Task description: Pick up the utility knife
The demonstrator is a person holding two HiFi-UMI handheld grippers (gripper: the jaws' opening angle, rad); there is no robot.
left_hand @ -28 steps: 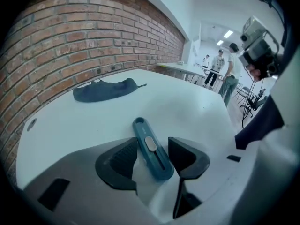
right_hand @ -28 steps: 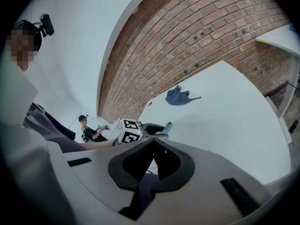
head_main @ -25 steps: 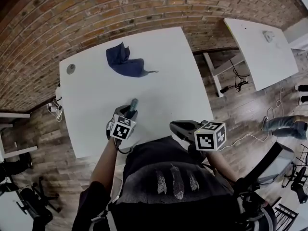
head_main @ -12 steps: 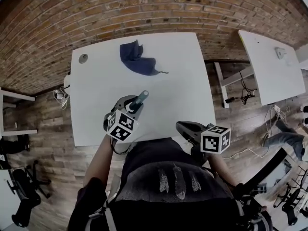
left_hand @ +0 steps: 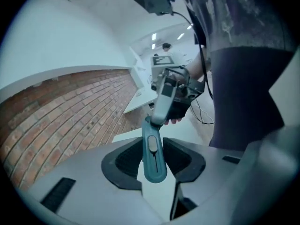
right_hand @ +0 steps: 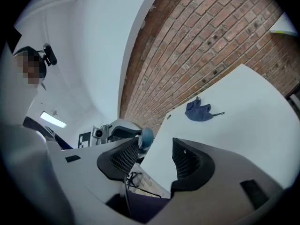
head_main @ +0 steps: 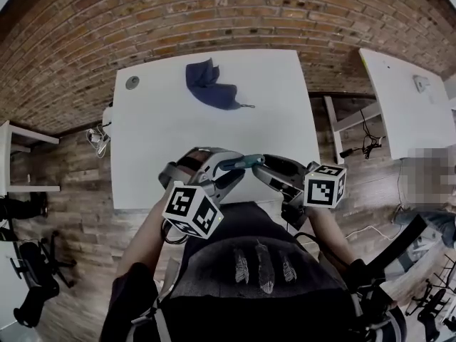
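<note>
Left gripper up close: jaws pinched on the teal utility knife, pads pressing either flank of the handle, slider button facing the camera. In the head view the knife is held clear above the near edge of the white table, just in front of the person's torso, lying roughly level with its free end towards the right gripper.

Over to that right gripper: its jaws are opening, spread wide, with only the table edge showing through the gap and no object between them. The knife's rounded teal end sits just beyond its left jaw, very near, though whether they touch cannot be told.

Further out, the tabletop runs bare to a crumpled dark blue cloth at the far side, well apart from both grippers. A small grey disc lies at the far left corner. Beyond, a brick wall; off right, a second white table.
</note>
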